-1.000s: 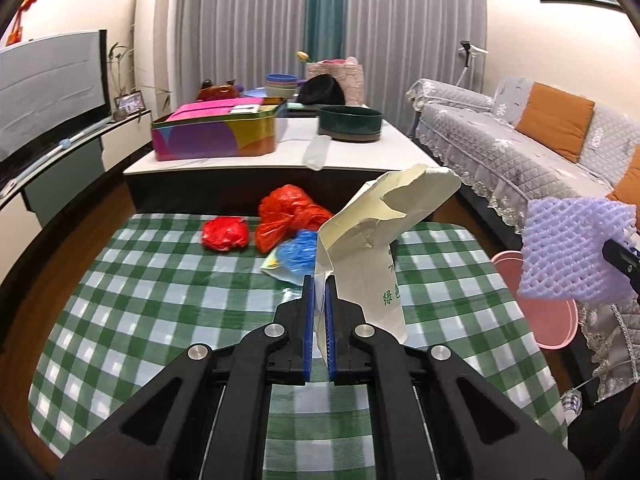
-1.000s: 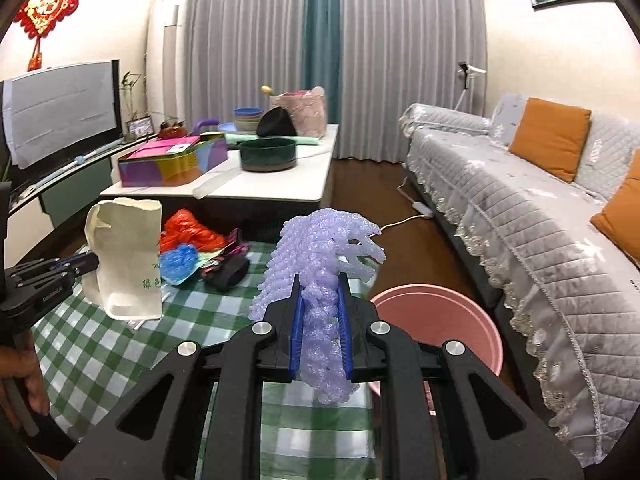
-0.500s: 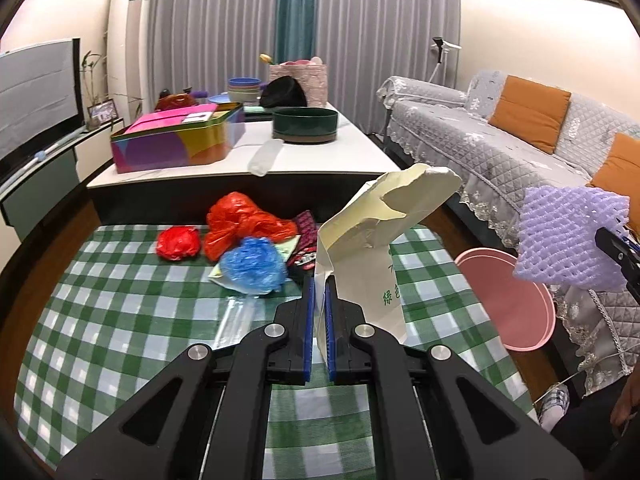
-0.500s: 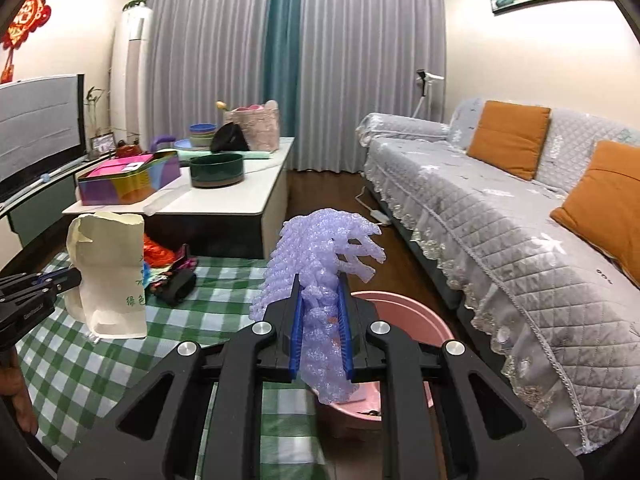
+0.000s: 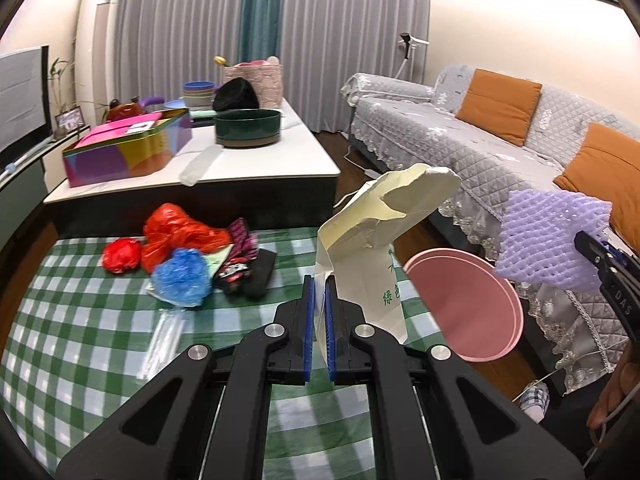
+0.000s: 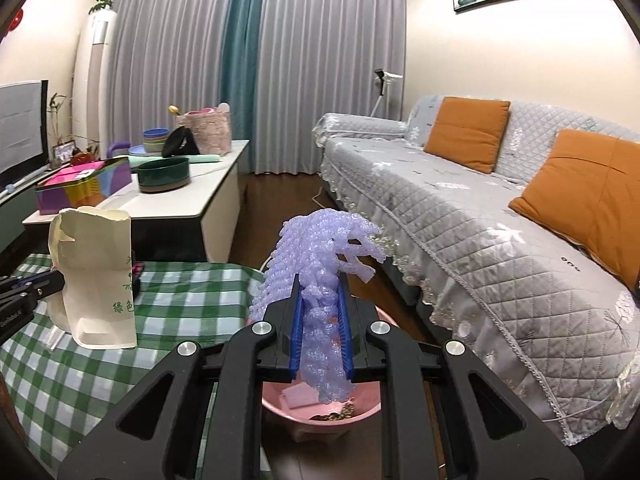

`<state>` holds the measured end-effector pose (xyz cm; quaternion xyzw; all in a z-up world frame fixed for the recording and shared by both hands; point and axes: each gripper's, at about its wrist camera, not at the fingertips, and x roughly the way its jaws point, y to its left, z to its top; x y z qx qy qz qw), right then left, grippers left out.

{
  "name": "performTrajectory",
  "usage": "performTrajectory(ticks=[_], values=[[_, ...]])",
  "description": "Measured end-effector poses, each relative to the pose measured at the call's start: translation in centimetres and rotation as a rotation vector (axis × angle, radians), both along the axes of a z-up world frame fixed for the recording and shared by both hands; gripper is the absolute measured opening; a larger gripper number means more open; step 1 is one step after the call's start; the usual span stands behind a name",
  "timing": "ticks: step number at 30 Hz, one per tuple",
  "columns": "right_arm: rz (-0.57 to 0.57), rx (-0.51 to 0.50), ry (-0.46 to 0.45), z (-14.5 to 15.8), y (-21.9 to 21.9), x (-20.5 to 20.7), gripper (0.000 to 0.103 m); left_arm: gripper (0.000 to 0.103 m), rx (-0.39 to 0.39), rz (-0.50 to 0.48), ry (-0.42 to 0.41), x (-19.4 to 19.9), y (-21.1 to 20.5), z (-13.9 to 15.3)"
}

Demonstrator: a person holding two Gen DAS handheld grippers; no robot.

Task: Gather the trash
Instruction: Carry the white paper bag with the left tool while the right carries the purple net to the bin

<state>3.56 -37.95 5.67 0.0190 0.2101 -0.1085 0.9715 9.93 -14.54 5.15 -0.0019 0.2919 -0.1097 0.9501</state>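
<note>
My left gripper (image 5: 319, 328) is shut on a cream paper bag (image 5: 372, 248) with green print, held above the right part of the green checked table (image 5: 80, 340); the same paper bag (image 6: 96, 276) shows at the left of the right wrist view. My right gripper (image 6: 321, 332) is shut on a purple foam net (image 6: 324, 264), which hangs over the pink bin (image 6: 320, 412) on the floor. In the left wrist view the purple foam net (image 5: 548, 236) is at the right, above the pink bin (image 5: 464, 304). More trash lies on the table: red bags (image 5: 176, 236), a blue wad (image 5: 182, 278), dark wrappers (image 5: 248, 268).
A low white table (image 5: 248, 160) behind holds a colourful tin (image 5: 128, 148), a dark green bowl (image 5: 248, 128) and stacked dishes. A grey sofa (image 6: 480, 216) with orange cushions runs along the right. A clear wrapper (image 5: 164, 336) lies on the checked cloth.
Both grippers have swung to the right with their loads. The pink bin has come from the edge of view to directly under the foam net, and the sofa fills more of both views.
</note>
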Motion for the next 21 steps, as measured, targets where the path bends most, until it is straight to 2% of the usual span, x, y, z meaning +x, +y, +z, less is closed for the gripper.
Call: performTrajectory(ticks=[21], values=[[-0.143,-0.015,0.02,-2.7,-4.5,2.3,0.016,0.005,0.008,-0.115,0.02,3.9,-7.1,-1.1]])
